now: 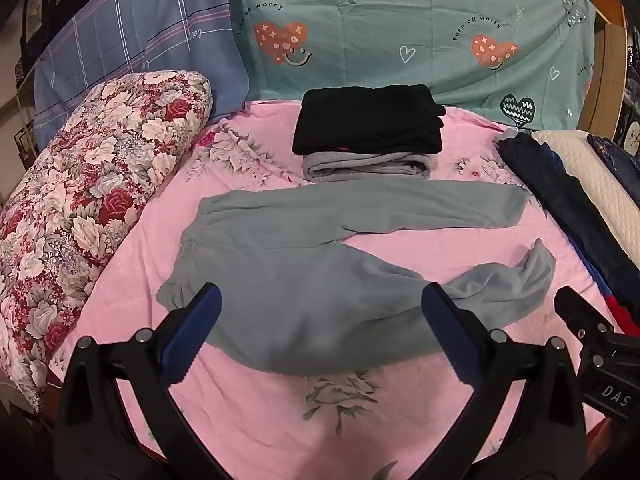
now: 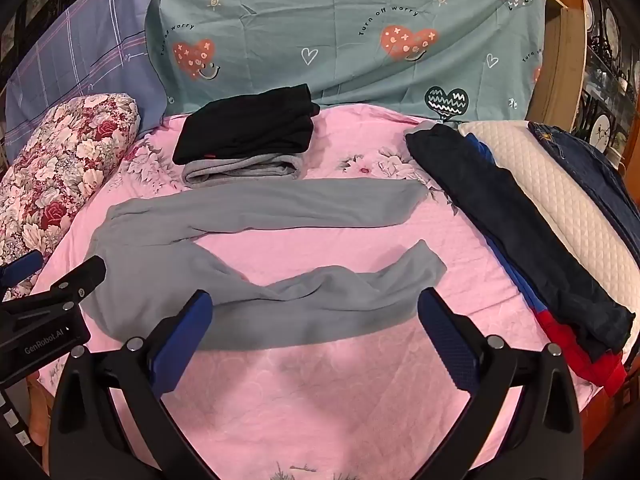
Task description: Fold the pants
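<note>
I'm holding both grippers wide open, gripping nothing. Grey pants (image 1: 320,264) are lying flat on the pink sheet (image 1: 280,420), waist left, legs splayed right. My left gripper (image 1: 320,328) is hovering over the seat/waist area, my right gripper (image 2: 316,332) over the near leg; contact unclear

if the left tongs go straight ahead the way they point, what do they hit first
Most likely the grey pants lying flat on the pink sheet, near the waist and seat. The left tongs are open with nothing between them and the cloth, though depth is hard to judge.
</note>
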### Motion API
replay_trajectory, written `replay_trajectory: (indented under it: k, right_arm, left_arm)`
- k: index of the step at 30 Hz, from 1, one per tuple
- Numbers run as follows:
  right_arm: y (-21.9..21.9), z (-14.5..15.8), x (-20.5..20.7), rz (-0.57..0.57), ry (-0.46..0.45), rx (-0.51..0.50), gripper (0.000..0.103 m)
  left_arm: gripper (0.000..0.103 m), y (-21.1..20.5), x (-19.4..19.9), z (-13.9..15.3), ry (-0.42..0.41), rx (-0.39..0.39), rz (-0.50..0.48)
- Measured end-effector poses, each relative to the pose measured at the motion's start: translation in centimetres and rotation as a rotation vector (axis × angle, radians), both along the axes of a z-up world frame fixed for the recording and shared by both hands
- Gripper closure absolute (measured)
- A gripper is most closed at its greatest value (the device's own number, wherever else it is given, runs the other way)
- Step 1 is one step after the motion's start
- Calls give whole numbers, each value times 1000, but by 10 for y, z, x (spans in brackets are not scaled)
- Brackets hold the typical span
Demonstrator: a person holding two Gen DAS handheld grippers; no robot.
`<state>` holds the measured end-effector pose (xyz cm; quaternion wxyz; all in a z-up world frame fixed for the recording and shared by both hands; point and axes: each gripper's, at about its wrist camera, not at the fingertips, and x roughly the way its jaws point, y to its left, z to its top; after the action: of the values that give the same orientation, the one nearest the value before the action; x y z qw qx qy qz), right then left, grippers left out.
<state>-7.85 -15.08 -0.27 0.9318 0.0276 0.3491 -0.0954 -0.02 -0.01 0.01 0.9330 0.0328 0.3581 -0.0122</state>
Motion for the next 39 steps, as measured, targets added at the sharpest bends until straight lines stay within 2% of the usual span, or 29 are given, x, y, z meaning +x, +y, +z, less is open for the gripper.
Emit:
replay_trajectory:
  k: [39]
  right_arm:
    - [4,-1,1,2,4,4,1]
  left_arm:
    - [2,2,-2,-7,13,-12,3]
